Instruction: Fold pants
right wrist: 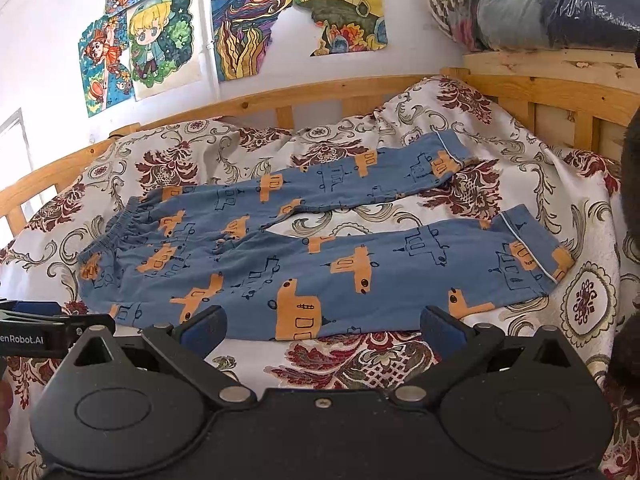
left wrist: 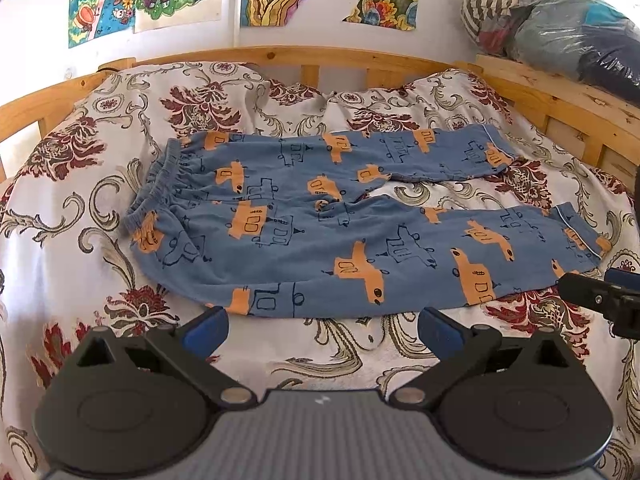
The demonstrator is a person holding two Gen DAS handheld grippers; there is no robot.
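Blue pants (left wrist: 320, 224) printed with orange vehicles lie flat on the bed, waistband to the left and both legs spread apart toward the right. My left gripper (left wrist: 322, 326) hovers open just short of the near leg's lower edge, holding nothing. In the right wrist view the same pants (right wrist: 320, 256) stretch across the bed, and my right gripper (right wrist: 322, 326) stands open at the near leg's front edge, empty. The right gripper's tip (left wrist: 600, 300) shows at the right edge of the left wrist view beside the near cuff. The left gripper's side (right wrist: 40, 332) appears at the left of the right wrist view.
A floral bedspread (left wrist: 80, 200) covers the bed, bunched up at the back. A wooden rail (left wrist: 280, 56) runs behind and to the right. Plastic-wrapped bundles (left wrist: 560, 28) sit on the right rail. Colourful drawings (right wrist: 240, 24) hang on the wall.
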